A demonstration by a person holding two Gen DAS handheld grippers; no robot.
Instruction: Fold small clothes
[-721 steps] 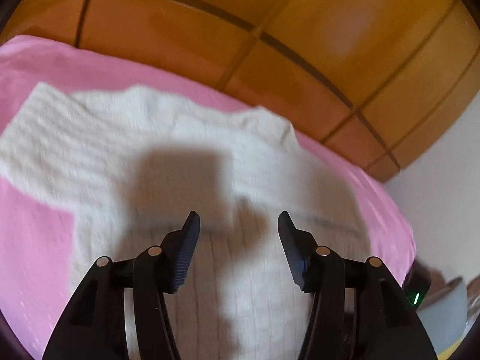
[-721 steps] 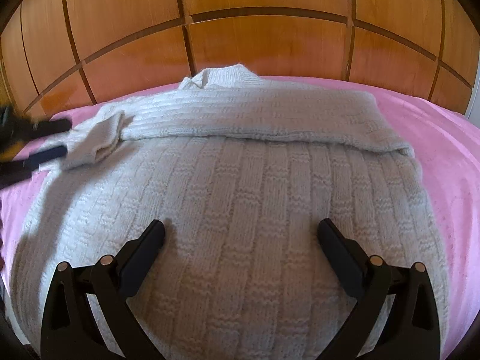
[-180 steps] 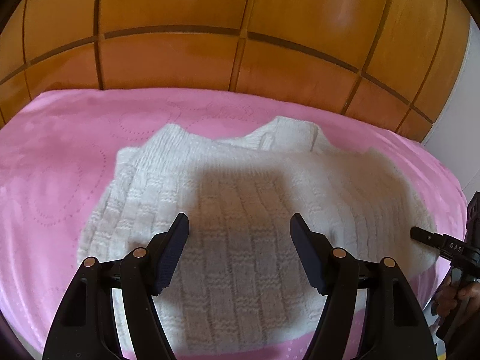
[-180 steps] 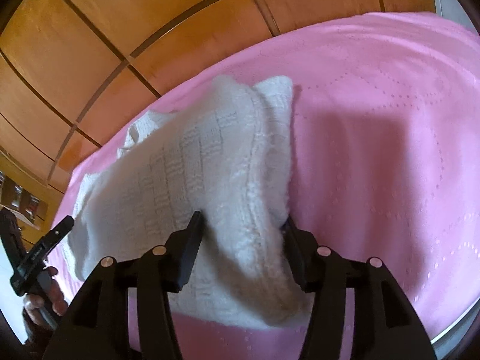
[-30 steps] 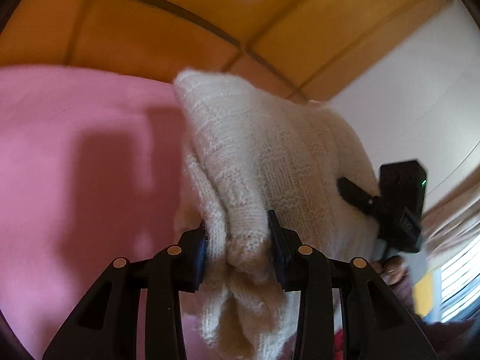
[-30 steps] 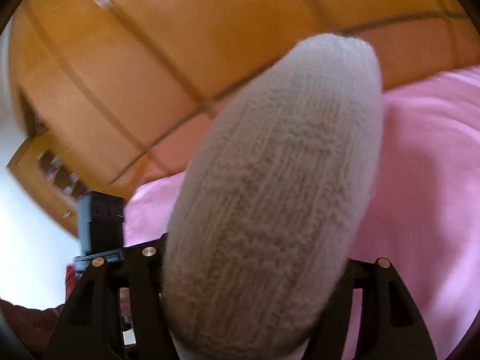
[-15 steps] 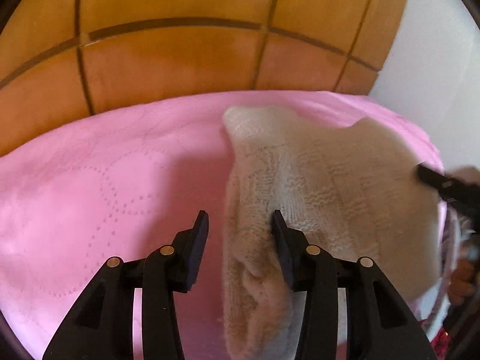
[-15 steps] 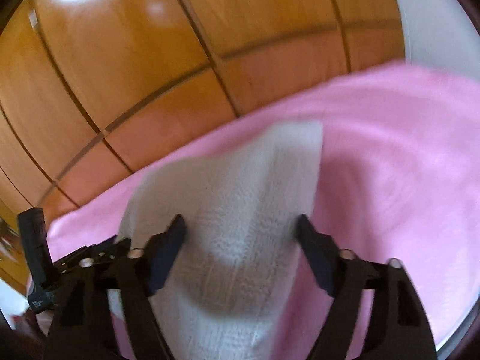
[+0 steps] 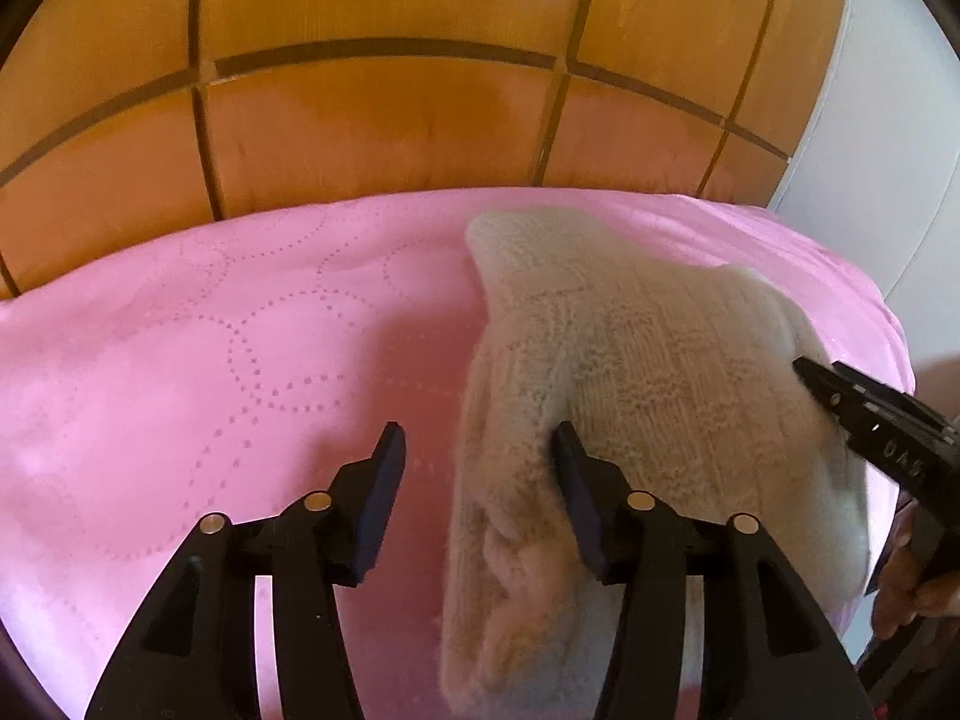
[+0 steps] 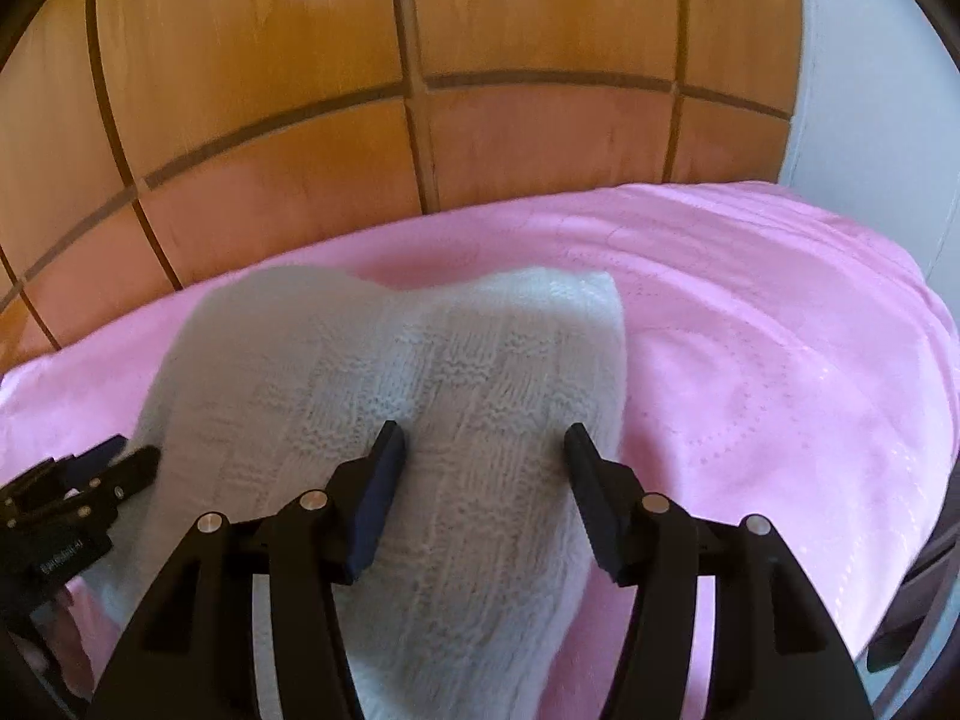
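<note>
Left tongs: nearest the lens in the left wrist view; jaws part-open and opening. The near left edge of the folded sweater lies between them, against the right pad; the left pad stands clear over bare bedspread. No grip.
Right tongs: jaws part-open and closing, set over the sweater's near right part. Knit lies between the pads; the frame does not show them pressing it.
Folded cream-white knitted sweater: lies on the bed, toward its right side and near edge in the left wrist view. A thick folded bundle, long axis running from the near edge away toward the headboard. Far end rounded, with a small corner peak on each side. Layered fold edges face left.
Other tongs in view: the right one's black tip touches the sweater's right edge, a hand behind it; in the right wrist view the left one sits at the sweater's left edge.
Pink quilted bedspread: broad bare area left of the sweater; a narrower bare strip beyond and to its right.
Orange-brown panelled wooden headboard: closes the far edge.
White wall: far right, past the bed corner.
</note>
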